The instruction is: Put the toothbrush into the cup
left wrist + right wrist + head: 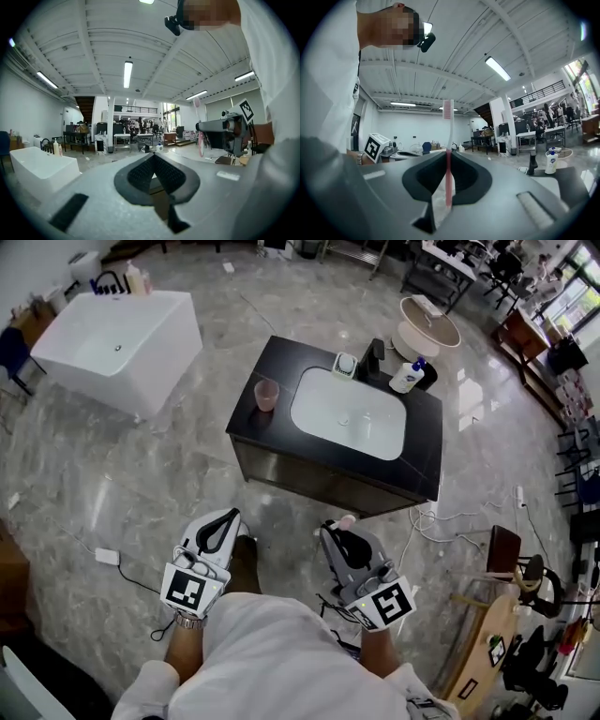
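Note:
A pink cup (pixel 266 395) stands on the left end of a black vanity counter (pixel 427 451), beside its white basin (pixel 349 413). Both grippers are held low in front of the person, well short of the vanity. My right gripper (pixel 335 527) (pixel 448 157) is shut on a pink toothbrush (pixel 448 110), which stands upright between the jaws with its bristle head on top; its tip (pixel 346 519) shows in the head view. My left gripper (pixel 228 517) (pixel 153 158) is shut with nothing in it. From the left gripper view, the toothbrush (pixel 200 140) is visible off to the right.
A white bathtub (pixel 122 334) stands at the left. A dark faucet (pixel 375 357) and a soap bottle (pixel 407 377) sit at the vanity's back edge. Cables (pixel 441 519) lie on the marble floor right of the vanity, near a stool (pixel 503 551).

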`<state>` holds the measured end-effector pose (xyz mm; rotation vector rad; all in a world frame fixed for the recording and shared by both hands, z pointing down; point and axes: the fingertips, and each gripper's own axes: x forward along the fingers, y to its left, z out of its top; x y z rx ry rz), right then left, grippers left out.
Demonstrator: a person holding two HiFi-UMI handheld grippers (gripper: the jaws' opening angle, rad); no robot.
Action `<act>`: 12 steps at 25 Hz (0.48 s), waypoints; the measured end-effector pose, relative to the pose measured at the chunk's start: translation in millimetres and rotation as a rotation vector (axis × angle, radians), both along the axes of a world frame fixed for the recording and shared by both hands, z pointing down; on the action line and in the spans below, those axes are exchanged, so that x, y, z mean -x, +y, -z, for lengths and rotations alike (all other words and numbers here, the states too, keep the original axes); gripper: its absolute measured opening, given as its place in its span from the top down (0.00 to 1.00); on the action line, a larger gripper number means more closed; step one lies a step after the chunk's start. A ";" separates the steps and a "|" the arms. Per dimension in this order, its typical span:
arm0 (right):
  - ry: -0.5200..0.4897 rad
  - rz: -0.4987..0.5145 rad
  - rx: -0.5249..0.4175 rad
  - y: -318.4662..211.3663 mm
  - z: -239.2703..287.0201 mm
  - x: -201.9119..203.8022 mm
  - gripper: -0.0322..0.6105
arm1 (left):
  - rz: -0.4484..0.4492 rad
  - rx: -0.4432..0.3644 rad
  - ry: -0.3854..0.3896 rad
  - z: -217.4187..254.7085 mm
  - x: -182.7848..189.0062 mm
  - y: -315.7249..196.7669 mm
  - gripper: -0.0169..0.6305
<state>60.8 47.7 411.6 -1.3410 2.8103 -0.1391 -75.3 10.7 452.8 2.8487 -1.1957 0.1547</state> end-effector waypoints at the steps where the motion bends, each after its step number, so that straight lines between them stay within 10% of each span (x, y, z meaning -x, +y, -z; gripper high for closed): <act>1: 0.005 -0.008 0.004 -17.0 2.6 9.5 0.89 | -0.020 0.002 0.000 2.0 5.9 -16.9 0.98; 12: 0.064 -0.078 0.046 -152.7 15.8 79.0 0.89 | -0.124 0.016 0.028 13.7 55.8 -161.0 0.98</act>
